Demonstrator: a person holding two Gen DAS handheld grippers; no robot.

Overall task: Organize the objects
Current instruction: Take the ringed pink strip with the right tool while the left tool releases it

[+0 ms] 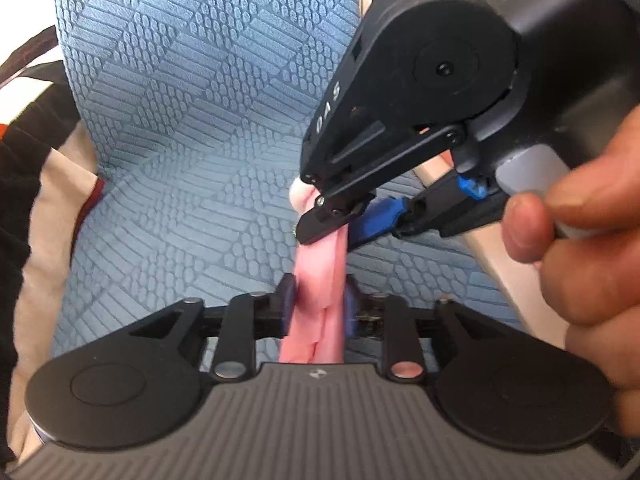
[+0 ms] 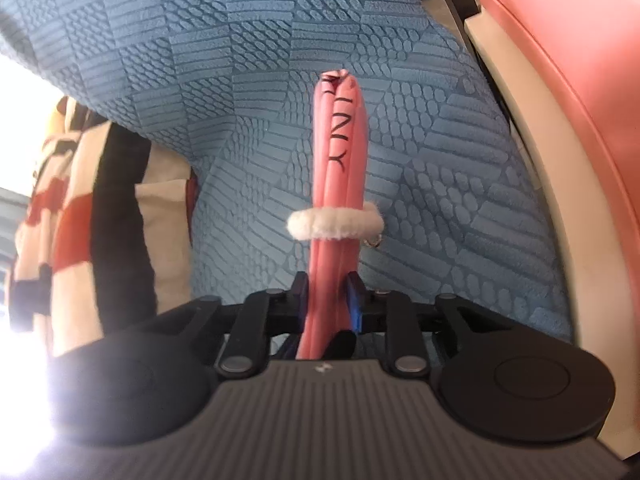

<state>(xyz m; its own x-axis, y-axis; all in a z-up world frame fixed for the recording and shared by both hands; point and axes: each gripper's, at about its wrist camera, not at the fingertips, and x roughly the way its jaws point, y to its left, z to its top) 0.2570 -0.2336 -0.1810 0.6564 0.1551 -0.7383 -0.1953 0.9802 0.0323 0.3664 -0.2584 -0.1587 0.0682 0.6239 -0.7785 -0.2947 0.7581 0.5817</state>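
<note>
Pink folded item (image 2: 340, 168), bound by a white fluffy band (image 2: 335, 225), held above the blue textured cushion (image 1: 180, 140). Left gripper (image 1: 316, 304) and right gripper (image 1: 328, 220) both pinch it. Opposing pulls could slip the band, apparently loose.

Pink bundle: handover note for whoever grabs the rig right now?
Left gripper: shut on the pink bundle, near its lower end.
Right gripper: shut on the same bundle; in the left wrist view it clamps further up the bundle.
The bundle is folded lengthwise, black lettering on it, with a white fuzzy band around it past the right gripper's fingers. It is held in the air over the blue textured seat. A black, white and red bag sits to the left.
Done: bundle picked up, band on.
Left: set it down; the target spot is not visible.
</note>
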